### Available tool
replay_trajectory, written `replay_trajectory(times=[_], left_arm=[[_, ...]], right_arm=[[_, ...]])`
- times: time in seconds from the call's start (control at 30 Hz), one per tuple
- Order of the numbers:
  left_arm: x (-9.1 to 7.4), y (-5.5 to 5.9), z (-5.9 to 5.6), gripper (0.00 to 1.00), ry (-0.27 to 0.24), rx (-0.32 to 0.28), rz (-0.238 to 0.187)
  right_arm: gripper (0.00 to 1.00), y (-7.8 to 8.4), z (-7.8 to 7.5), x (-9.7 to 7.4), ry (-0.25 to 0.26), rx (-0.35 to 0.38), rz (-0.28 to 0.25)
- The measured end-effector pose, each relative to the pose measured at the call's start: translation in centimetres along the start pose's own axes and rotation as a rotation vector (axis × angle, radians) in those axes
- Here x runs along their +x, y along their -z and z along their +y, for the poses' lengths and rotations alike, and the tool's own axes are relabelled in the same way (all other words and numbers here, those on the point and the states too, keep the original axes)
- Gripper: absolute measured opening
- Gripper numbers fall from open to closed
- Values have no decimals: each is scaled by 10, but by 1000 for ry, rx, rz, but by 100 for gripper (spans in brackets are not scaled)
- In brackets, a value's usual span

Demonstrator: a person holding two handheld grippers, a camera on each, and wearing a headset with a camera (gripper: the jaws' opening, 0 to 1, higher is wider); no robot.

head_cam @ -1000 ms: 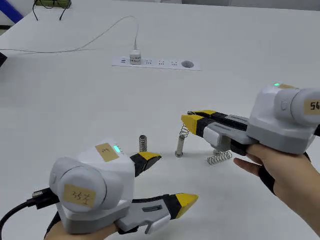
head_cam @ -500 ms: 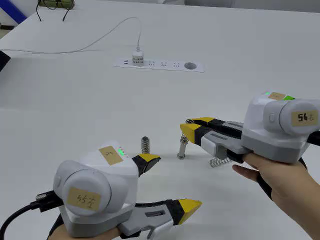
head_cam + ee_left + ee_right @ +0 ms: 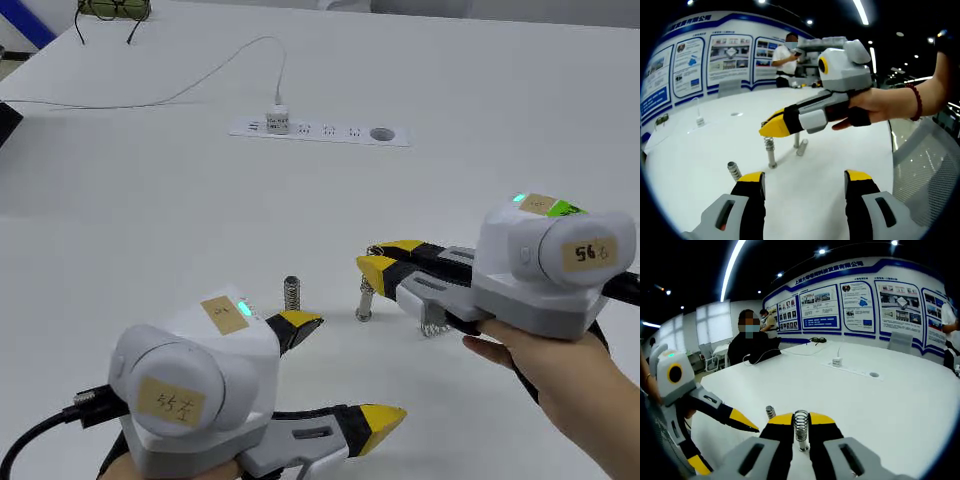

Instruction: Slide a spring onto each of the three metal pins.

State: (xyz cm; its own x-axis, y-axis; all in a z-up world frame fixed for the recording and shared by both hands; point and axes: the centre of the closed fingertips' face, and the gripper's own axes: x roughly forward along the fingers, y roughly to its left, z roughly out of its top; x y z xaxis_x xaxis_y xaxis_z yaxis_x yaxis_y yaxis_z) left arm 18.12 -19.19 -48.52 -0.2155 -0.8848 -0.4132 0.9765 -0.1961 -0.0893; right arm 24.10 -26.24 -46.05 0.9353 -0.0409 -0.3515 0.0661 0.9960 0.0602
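A metal pin [image 3: 365, 303] stands upright at mid-table. My right gripper [image 3: 376, 264] is shut on a spring [image 3: 801, 423] held over this pin's top [image 3: 802, 444]; in the left gripper view the spring [image 3: 769, 144] sits around the upper part of the pin. To its left a second pin [image 3: 292, 292] wears a spring [image 3: 734, 170]. A loose spring [image 3: 432, 324] lies under the right gripper, beside a third upright pin [image 3: 796, 140]. My left gripper [image 3: 342, 370] hovers open nearer me, holding nothing.
A white power strip [image 3: 320, 131] with a plugged-in charger and cable lies at the far side of the white table [image 3: 150, 220]. People stand and sit beyond the table in both gripper views.
My right gripper has shifted slightly left and lower with the spring at the pin's top, now covering more of the loose spring. My left gripper has hardly moved.
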Motion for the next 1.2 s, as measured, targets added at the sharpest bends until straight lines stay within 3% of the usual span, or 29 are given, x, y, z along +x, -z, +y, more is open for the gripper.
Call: replay_trajectory(times=[1.2], left_arm=[[-1,1,1,63,-4,-4,2]], right_arm=[[12,31,0,11,4,-10,88]])
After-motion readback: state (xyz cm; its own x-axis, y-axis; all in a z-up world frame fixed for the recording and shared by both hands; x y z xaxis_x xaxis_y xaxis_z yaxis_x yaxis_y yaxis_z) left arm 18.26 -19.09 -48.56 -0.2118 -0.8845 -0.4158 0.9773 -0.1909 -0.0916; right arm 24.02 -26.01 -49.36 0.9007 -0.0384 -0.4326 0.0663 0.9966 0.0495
